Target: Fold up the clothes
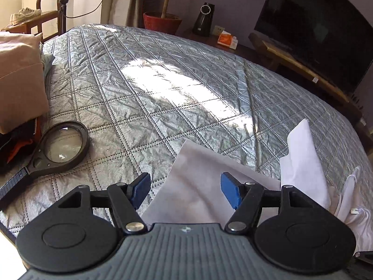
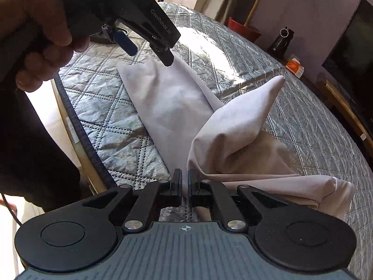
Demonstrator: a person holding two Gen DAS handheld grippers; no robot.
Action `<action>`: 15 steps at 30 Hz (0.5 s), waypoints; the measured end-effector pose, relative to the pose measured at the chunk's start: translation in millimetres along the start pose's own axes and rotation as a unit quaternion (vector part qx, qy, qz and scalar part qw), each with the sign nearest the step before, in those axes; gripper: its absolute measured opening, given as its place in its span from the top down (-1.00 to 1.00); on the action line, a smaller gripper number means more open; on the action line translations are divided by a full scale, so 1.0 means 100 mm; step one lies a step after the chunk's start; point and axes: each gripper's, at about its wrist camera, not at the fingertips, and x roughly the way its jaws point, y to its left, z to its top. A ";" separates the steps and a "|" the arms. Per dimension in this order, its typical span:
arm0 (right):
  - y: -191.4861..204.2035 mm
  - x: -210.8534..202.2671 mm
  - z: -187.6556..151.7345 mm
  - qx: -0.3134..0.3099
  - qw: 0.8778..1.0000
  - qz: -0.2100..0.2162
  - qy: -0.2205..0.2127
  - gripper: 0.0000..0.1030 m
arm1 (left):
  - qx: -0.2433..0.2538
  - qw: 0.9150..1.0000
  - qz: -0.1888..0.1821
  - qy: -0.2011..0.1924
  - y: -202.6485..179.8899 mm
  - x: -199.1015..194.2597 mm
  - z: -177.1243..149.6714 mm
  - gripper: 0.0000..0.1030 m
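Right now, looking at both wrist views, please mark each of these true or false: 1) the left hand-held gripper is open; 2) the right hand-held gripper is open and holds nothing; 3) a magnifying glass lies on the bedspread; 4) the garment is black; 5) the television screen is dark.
1) True: the left hand-held gripper has its blue pads wide apart above the white garment.
2) False: the right hand-held gripper is shut on an edge of the white garment.
3) True: the magnifying glass lies on the silver quilted bedspread.
4) False: it is white.
5) True: the television is dark.
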 end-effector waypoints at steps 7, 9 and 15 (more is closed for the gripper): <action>-0.23 -0.21 0.37 0.036 0.994 -0.080 -0.066 0.39 | -0.009 1.000 0.001 0.012 0.02 0.06 0.00 -0.25; -0.16 -0.09 0.49 -0.002 0.994 -0.087 -0.066 0.41 | -0.008 1.000 0.001 0.010 0.02 0.05 0.00 -0.25; 0.15 0.48 0.50 -0.112 0.987 -0.113 0.014 0.04 | -0.029 0.999 -0.027 0.014 0.06 0.06 0.02 -0.25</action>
